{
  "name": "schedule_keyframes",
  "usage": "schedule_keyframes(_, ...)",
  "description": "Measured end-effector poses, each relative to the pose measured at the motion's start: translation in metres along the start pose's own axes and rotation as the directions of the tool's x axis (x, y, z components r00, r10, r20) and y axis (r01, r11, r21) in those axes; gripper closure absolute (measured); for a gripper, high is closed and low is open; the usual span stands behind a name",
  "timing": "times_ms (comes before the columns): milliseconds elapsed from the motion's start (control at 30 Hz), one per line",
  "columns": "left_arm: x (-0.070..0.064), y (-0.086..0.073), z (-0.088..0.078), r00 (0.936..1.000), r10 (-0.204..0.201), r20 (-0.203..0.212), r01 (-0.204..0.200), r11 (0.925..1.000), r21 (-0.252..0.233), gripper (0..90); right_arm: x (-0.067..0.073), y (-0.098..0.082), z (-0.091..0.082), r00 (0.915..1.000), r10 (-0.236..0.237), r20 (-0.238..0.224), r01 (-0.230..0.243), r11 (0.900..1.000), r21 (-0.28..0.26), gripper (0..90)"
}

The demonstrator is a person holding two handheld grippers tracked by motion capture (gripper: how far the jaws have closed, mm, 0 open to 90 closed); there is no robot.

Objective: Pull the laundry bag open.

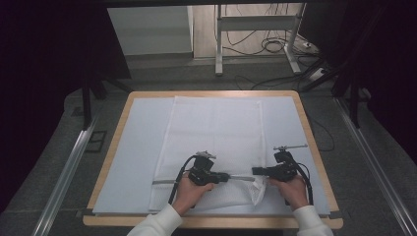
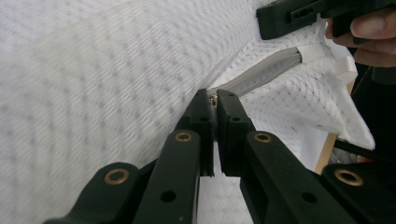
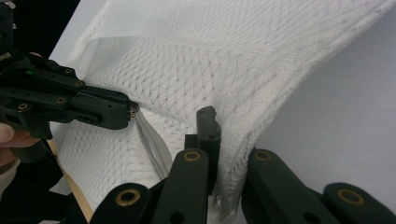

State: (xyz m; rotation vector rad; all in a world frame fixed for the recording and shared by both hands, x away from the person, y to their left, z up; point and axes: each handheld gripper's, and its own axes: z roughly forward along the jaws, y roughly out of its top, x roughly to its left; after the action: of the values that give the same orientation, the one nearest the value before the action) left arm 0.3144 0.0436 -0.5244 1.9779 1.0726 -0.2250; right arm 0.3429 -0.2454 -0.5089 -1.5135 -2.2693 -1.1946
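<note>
One white mesh bag (image 1: 211, 142) counted at frame centre; two grippers, left (image 1: 227, 176) and right (image 1: 255, 171); one table (image 1: 118, 128).

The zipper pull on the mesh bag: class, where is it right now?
In the left gripper view, the zipper pull sits pinched between the left gripper's jaw tips, at the mesh bag's near edge.

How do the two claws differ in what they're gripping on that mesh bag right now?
The left claw is shut on the small metal zipper pull at the grey zipper, while the right claw pinches a fold of the mesh bag itself. The left claw's jaws meet almost flush; the right claw's stay parted by cloth. Both work at the bag's near edge, tips facing each other.
</note>
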Motion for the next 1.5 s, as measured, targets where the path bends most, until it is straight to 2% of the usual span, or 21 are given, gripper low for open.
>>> schedule_keyframes(500, 0.003, -0.003, -0.009, 1.0000, -0.003, -0.004, 0.003, 1.0000, -0.002, 86.6, -0.001, -0.001, 0.001, 1.0000, -0.007, 0.000, 0.007, 1.000, 0.004, 88.1)
schedule_keyframes(833, 0.009, -0.007, -0.016, 0.9995, -0.029, -0.013, 0.029, 0.9994, -0.016, 86.6, -0.001, -0.001, 0.001, 0.9999, -0.009, 0.005, 0.009, 1.000, 0.005, 88.1)
schedule_keyframes(1000, 0.009, -0.007, -0.018, 0.9997, -0.022, -0.009, 0.022, 0.9996, -0.015, 86.6, -0.001, -0.001, 0.001, 0.9999, -0.011, 0.002, 0.011, 1.000, 0.004, 88.1)
schedule_keyframes(1500, 0.016, -0.013, -0.028, 0.9990, -0.039, -0.021, 0.039, 0.9990, -0.023, 86.6, -0.001, -0.002, 0.001, 0.9999, -0.015, 0.003, 0.015, 1.000, 0.006, 88.0)
